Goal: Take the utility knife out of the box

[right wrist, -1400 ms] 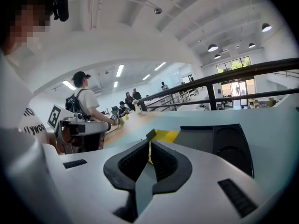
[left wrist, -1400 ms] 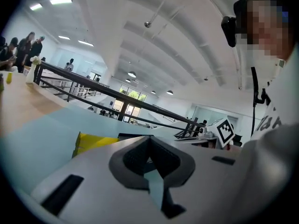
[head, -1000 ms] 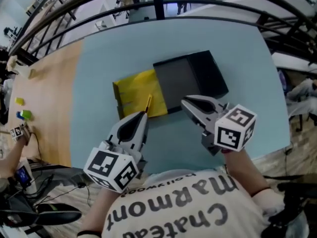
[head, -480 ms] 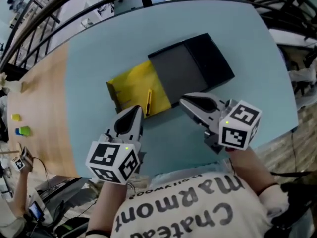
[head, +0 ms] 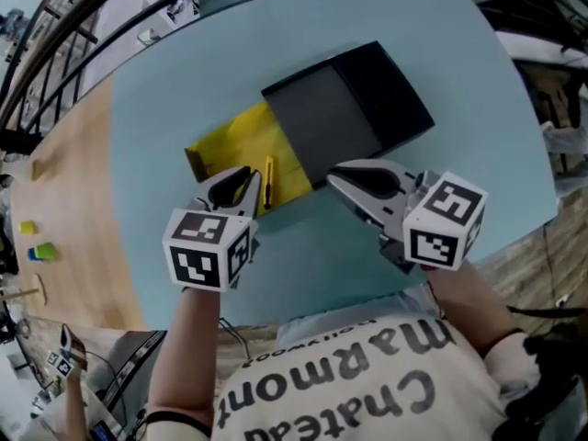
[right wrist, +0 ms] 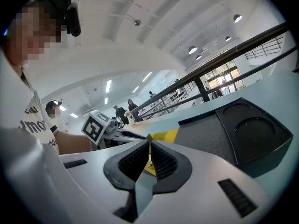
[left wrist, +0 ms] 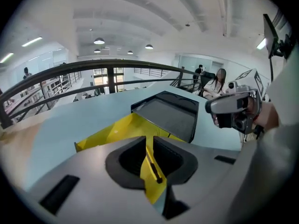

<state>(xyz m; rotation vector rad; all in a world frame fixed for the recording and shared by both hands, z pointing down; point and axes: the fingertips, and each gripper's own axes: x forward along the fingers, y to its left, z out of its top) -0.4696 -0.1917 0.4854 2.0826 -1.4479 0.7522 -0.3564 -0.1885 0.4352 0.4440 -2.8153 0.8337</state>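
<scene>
A black box (head: pixel 323 125) with a grey tray lies open on the pale blue table, its black lid (head: pixel 386 90) folded back to the right. A yellow sheet (head: pixel 234 145) sticks out at its left. On that sheet lies the slim yellow utility knife (head: pixel 268 182). My left gripper (head: pixel 241 175) points down at the sheet; its jaws have just been opening. In the left gripper view the knife (left wrist: pixel 153 167) shows in the narrow gap between them (left wrist: pixel 145 141). My right gripper (head: pixel 335 175) hovers shut near the box's front edge, holding nothing (right wrist: pixel 149 141).
The table (head: pixel 165 81) ends at a wooden strip on the left, where small yellow, green and blue blocks (head: pixel 32 242) lie. A dark railing curves past the table's far side. People stand and sit in the hall beyond.
My left gripper has come forward and down onto the yellow sheet, up to the knife, and its jaws have parted. The right gripper has hardly moved.
</scene>
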